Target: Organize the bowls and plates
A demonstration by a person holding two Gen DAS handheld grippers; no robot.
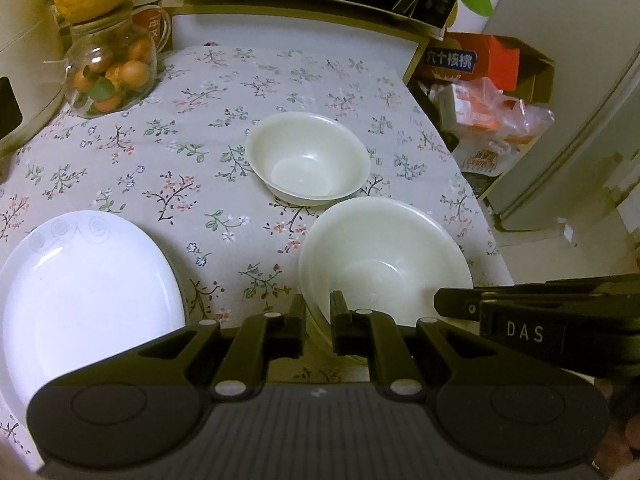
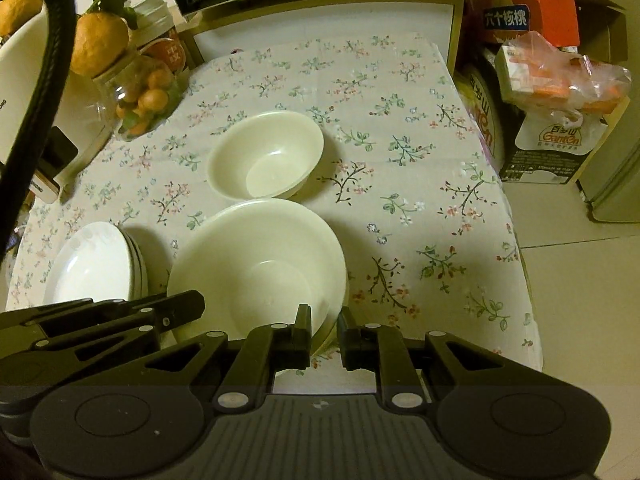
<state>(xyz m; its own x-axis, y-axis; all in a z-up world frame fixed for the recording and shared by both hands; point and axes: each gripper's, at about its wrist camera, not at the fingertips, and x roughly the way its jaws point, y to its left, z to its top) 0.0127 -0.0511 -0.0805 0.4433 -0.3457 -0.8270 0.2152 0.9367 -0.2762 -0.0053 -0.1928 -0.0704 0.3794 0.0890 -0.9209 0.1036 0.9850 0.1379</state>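
With both my left tongs (image 1: 318, 322) and right tongs (image 2: 324, 332) clamped on the near rim of the big bowl (image 2: 256, 256) — just behind it sits the small bowl (image 2: 266, 156) — an uneven lift could tip it loose.

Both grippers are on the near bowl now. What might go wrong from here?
1. Each hand-held gripper, left and right, pinches only the near rim of the large bowl; it may tip or slip.
2. The small bowl sits right behind it and could get knocked.
3. The plate stack is close beside the left gripper.
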